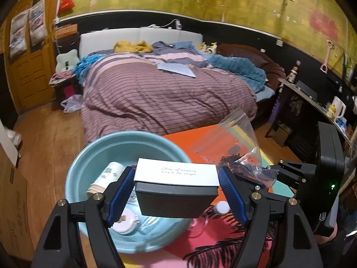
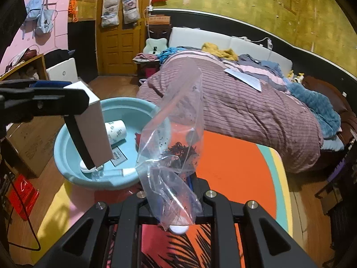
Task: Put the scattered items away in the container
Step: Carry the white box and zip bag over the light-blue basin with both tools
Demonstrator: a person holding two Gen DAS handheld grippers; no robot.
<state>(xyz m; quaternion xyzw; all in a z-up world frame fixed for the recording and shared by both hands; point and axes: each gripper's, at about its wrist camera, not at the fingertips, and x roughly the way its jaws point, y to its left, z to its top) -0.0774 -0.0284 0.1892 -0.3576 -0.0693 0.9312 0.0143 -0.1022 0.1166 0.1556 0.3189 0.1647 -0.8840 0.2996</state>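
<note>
My left gripper (image 1: 176, 192) is shut on a white-and-black box (image 1: 176, 178) and holds it above the light blue basin (image 1: 93, 151). The basin (image 2: 67, 134) holds a paper cup (image 1: 107, 176), a round white lid (image 1: 126, 222) and clear plastic pieces. My right gripper (image 2: 173, 189) is shut on a clear zip bag (image 2: 176, 143) with dark bits inside, held upright beside the basin. The bag also shows in the left wrist view (image 1: 232, 143). A small white-capped bottle (image 1: 222, 207) lies on the mat under the box.
A colourful orange, teal and yellow mat (image 2: 241, 163) covers the surface. A bed with a striped quilt (image 1: 160, 93) stands behind. A cardboard box (image 1: 11, 192) stands left; a dark side table (image 1: 308, 93) with a kettle stands right.
</note>
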